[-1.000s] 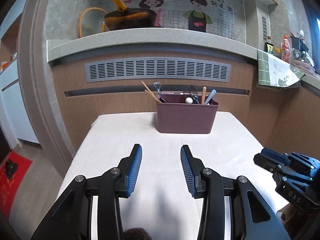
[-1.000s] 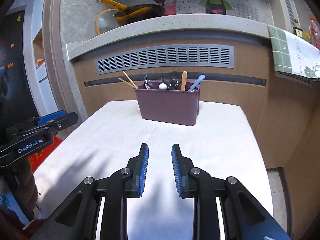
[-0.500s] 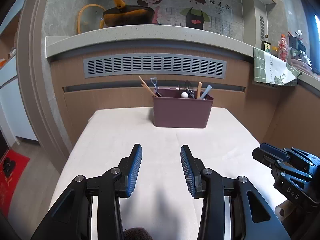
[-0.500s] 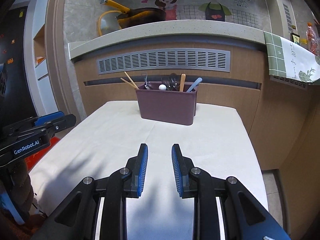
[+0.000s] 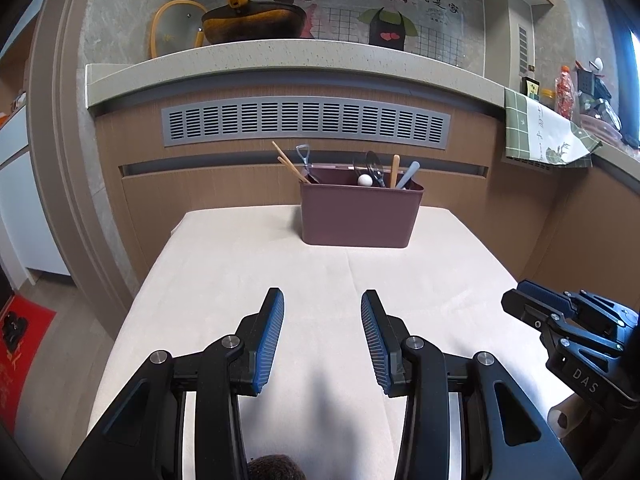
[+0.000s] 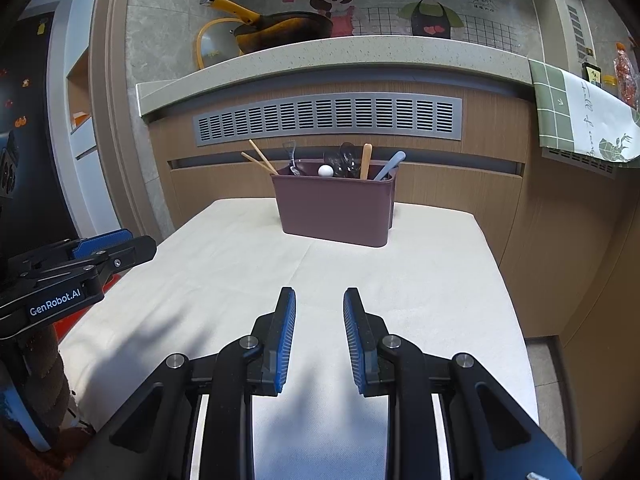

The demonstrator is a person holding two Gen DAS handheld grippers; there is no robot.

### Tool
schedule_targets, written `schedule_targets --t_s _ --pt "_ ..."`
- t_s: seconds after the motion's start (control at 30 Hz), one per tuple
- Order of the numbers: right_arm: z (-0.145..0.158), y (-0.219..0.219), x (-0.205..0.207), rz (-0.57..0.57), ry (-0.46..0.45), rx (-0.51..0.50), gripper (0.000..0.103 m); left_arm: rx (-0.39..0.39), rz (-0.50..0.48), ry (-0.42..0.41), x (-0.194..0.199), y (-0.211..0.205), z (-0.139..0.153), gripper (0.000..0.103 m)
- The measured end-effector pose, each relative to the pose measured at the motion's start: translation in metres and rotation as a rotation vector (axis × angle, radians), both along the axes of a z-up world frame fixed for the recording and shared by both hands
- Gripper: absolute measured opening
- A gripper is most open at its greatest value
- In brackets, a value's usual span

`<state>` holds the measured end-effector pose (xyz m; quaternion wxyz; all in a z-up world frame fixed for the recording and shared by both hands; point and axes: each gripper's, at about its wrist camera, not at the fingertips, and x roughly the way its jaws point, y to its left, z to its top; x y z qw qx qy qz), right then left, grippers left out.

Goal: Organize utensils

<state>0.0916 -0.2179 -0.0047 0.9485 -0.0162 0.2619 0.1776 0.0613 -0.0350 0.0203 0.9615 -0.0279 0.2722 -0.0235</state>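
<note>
A maroon utensil holder [image 5: 358, 216] [image 6: 335, 210] stands at the far end of a table with a cream cloth [image 5: 280, 264] [image 6: 240, 264]. Chopsticks [image 5: 289, 162] [image 6: 261, 157], a wooden handle [image 5: 395, 170] [image 6: 365, 160], a pale blue handle [image 5: 409, 174] [image 6: 391, 165] and dark utensils stick out of it. My left gripper [image 5: 322, 300] hovers open over the near part of the cloth with nothing between its fingers. My right gripper [image 6: 319, 298] is open too, narrower, and empty. Each gripper shows at the edge of the other's view.
A stone counter [image 5: 280, 60] with a yellow-handled pan [image 5: 248, 20] runs behind the table above a wooden panel with a grey vent [image 5: 306, 122]. A green checked towel [image 5: 544, 132] hangs at the right. A red mat [image 5: 20, 344] lies on the floor to the left.
Both views have drawn back slightly from the holder, which looks a little smaller and higher. The jaws of both grippers stand as before.
</note>
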Motion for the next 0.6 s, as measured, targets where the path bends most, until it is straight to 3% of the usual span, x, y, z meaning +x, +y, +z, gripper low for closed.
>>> schedule_targets --t_s 0.6 --pt "0.0011 -0.0041 0.0013 -0.011 -0.001 0.007 0.023 -0.004 -0.003 0.006 -0.0007 -0.0021 -0.0015 0.041"
